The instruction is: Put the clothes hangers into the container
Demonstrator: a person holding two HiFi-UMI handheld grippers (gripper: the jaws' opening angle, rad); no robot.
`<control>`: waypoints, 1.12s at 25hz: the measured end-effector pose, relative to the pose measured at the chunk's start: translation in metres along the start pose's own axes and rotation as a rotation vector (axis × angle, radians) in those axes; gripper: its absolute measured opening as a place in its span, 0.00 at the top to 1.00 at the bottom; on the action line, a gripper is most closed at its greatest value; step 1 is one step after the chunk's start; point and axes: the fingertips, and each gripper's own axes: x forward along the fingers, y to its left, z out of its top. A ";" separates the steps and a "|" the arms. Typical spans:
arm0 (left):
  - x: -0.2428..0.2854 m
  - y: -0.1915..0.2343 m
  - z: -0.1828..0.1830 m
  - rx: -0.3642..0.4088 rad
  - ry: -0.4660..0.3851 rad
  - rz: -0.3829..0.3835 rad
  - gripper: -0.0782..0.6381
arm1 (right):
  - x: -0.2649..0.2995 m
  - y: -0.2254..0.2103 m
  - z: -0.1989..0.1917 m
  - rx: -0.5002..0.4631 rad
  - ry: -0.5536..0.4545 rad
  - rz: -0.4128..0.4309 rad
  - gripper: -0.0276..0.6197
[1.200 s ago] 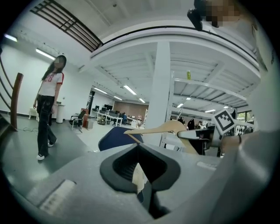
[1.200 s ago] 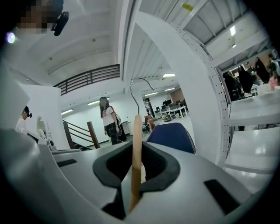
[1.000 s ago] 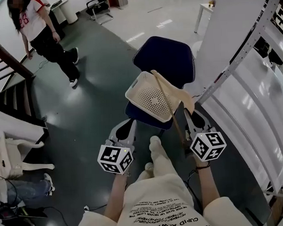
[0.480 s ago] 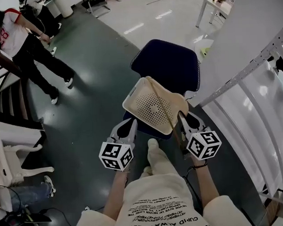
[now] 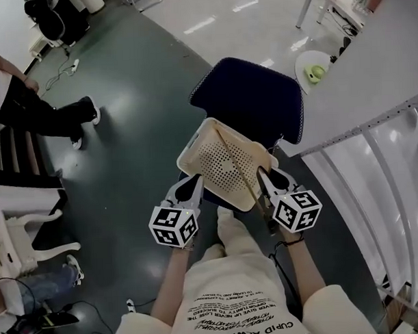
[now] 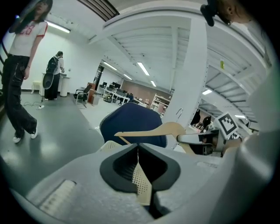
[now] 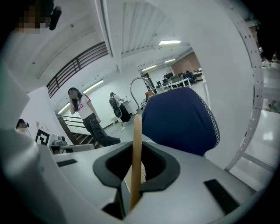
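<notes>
— Anything legible here?
— Yes. The cream shirt (image 5: 231,302) at the bottom centre of the head view carries lines of black capitals, upside down to the camera. One appears to read "NEVER GIVE UP NEVER LOSE HOPE", and a lower line begins "CUPID". The rest is too small to read.
— Anywhere else?
— In the upper left of the left gripper view, a standing person's white T-shirt (image 6: 27,33) bears red digits, perhaps "28", though they are blurred.

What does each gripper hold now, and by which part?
The left gripper pinches the near rim of the basket; the right gripper clamps the wooden hanger by one arm.
</notes>
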 end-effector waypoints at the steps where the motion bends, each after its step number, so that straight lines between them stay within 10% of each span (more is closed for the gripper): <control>1: 0.005 0.002 -0.004 -0.008 0.009 0.004 0.86 | 0.005 -0.003 -0.004 0.001 0.014 0.010 0.87; 28: 0.096 0.043 -0.105 -0.178 0.215 -0.020 0.86 | 0.087 -0.070 -0.108 0.202 0.184 0.101 0.87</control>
